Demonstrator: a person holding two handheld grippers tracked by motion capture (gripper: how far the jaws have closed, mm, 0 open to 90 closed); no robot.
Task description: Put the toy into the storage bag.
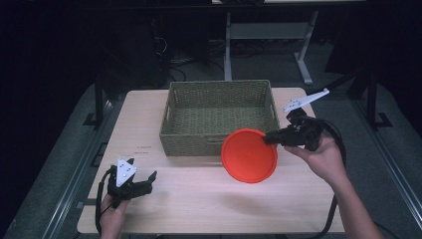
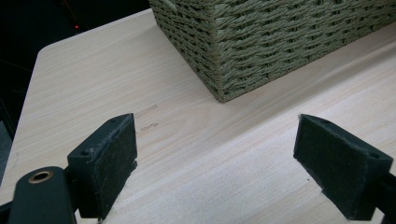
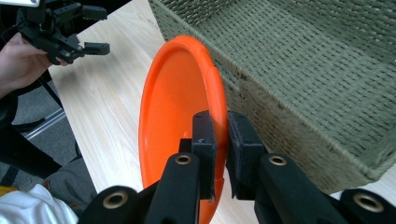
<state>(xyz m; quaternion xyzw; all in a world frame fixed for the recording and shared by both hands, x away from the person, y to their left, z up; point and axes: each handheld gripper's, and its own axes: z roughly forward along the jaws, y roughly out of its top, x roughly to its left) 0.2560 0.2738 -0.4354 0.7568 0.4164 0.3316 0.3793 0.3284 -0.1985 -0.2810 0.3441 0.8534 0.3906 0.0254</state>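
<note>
One object in play: a round orange plastic plate, pinched by its right rim in the right gripper, jaws clamped on the edge with one pad on each face (clear in the right gripper view). Plate is carried above the light wooden worktop, tilted, concave face towards the camera in the high view, and overlaps the near front-right corner of the rectangular olive woven basket. Key relation: basket opening lies just beyond and left of the plate, so the likely move, judging only from the layout, is up and forward over the near wall. That front wall stands in the way; plate's lower edge looks below rim height, so it probably needs lifting first or it will catch the weave. Basket interior appears empty. Left gripper sits low at the near-left of the worktop, well apart from the plate, jaws spread wide with nothing between them, basket corner ahead of it. Right hand is clearly nearer.
</note>
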